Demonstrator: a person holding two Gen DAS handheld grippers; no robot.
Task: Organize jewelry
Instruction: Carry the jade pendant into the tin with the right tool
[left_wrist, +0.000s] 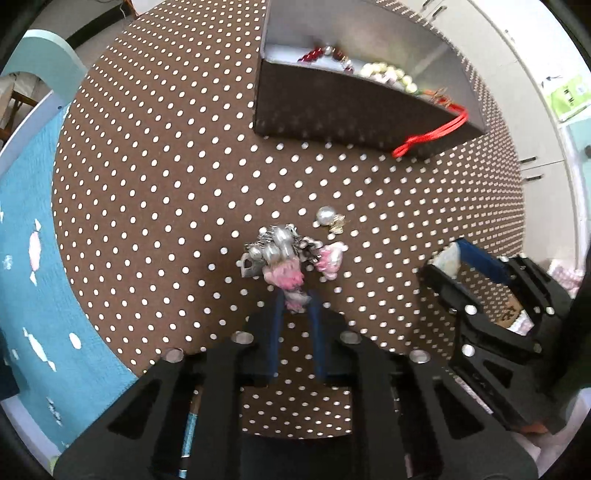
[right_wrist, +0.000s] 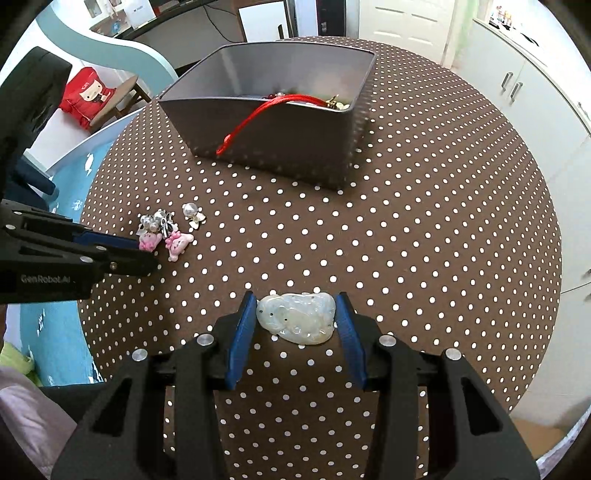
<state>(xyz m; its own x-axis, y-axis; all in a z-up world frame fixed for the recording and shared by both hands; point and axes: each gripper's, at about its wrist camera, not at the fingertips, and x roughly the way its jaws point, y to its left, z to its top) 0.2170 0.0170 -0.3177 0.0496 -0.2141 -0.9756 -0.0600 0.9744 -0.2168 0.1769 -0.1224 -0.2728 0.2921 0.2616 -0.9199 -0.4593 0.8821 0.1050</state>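
**Two pieces in hand, the box is waiting**

Brown cloth with white dots is covering the round counter (right_wrist: 424, 221), and white cabinets are standing behind it. At the far side the grey box (right_wrist: 280, 147) is already keeping beads and other jewelry, and a red cord (right_wrist: 255, 118) is hanging over its front wall.

With my left hand-held gripper (left_wrist: 297, 306) I am pinching the near end of the charm cluster (left_wrist: 280, 254), a bunch of silver and pink pieces. The jaws are almost closed on a pink charm, and the rest of the bunch is lying on the cloth. A pearl earring (left_wrist: 327, 216) is resting just beside it, not touched.

My right hand-held gripper (right_wrist: 295, 321) is holding the pale jade pendant (right_wrist: 295, 317) between its blue pads, about half open, both pads against its sides.

I think the lifting should go slowly and straight up, because the cluster is hanging from one small charm and could slip or drag the earring. Then each piece should travel over the box wall before I am releasing, away from the cord.
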